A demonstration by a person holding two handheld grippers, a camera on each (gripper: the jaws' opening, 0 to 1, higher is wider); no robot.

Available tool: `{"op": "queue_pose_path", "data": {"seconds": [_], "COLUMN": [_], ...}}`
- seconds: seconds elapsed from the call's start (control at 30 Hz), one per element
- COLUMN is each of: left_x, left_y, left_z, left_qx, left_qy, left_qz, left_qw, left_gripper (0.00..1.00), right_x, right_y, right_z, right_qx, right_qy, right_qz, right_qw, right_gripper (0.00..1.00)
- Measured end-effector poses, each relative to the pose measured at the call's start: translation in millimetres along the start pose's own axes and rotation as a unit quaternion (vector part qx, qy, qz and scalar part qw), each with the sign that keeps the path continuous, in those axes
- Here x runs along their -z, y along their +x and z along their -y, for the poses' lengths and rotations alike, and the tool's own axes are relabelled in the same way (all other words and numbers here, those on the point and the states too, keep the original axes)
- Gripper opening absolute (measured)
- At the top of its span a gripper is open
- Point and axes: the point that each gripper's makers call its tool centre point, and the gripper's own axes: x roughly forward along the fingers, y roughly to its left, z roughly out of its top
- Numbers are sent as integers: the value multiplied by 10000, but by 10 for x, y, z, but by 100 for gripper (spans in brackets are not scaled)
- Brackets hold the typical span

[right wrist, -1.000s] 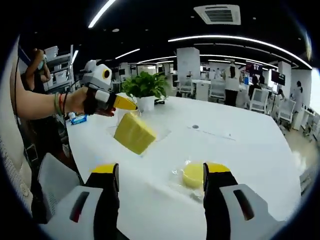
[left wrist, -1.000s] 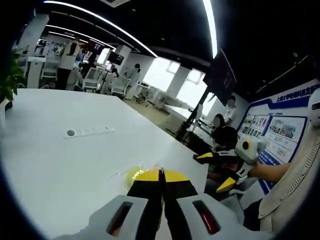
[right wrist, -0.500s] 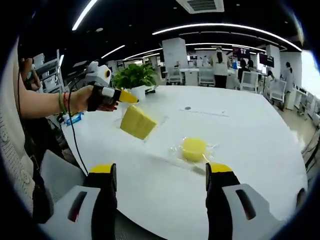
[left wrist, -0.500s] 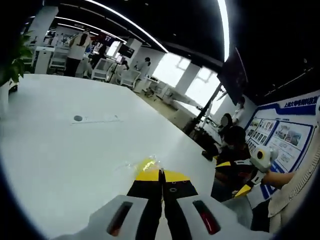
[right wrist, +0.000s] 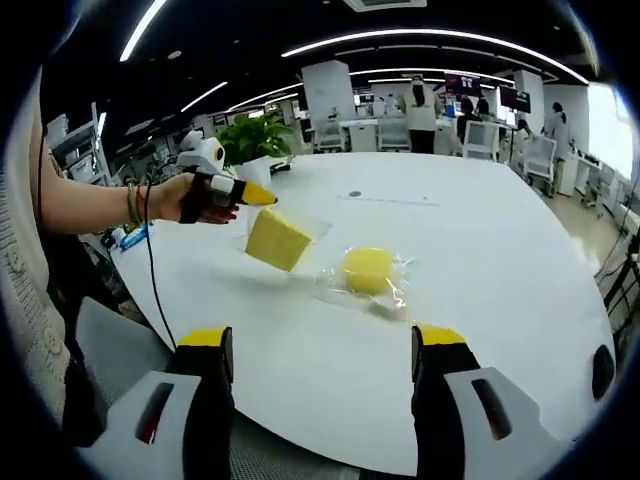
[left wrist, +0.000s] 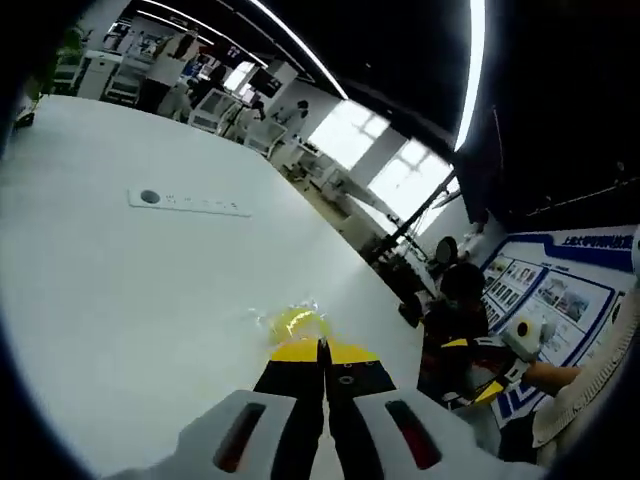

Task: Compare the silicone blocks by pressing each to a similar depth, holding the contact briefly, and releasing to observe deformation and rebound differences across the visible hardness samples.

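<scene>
Right gripper view looks across a broad white tabletop (right wrist: 480,260) in an open office; the right tongs (right wrist: 325,345) rise from the bottom with their yellow-tipped jaws spread wide apart, nothing between them; beyond them, near the middle of the tabletop, a small yellow block (right wrist: 367,269) lies on a crinkled clear plastic wrapper (right wrist: 395,293); to its left a larger yellow block (right wrist: 277,238) hangs tilted above the surface, and a clear bag around it is pinched at its upper corner by the left tongs (right wrist: 262,195), which a hand (right wrist: 190,198) with a bracelet at the wrist holds out from the left edge; a potted plant (right wrist: 248,143) stands at the far side, with desks, chairs and standing people behind. Left gripper view shows the same tabletop (left wrist: 120,300) from the other side; the left tongs (left wrist: 322,352) have their jaws pressed together, with crinkled plastic and a bit of yellow showing just past the tips; a grey strip with a round socket (left wrist: 190,203) lies farther off; the right tongs (left wrist: 478,368) show at the right edge, jaws parted.
</scene>
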Motion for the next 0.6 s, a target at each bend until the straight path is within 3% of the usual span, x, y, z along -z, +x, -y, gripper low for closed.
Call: {"op": "queue_pose_path", "data": {"seconds": [0.2,0.37,0.6], "left_x": [-160,-295,-233], "left_y": [3,-49,-103], "left_z": [-289,-680,-1004], "left_qx": [-183,-531,-736], "left_qy": [-202,-491,-883], "left_qz": [224,497,592], "left_qw": [9994,9961,9916], "left_gripper": [0,0,0], "right_x": [19,42,83], "right_y": [31,42,60], "right_z": [46,69,110], "right_qx": [69,74,133], "right_qy": [17,71,117], "right_qz": [-120,-232,-356], "right_qw": [9999,9997,9992], "right_gripper": [69,69,68]}}
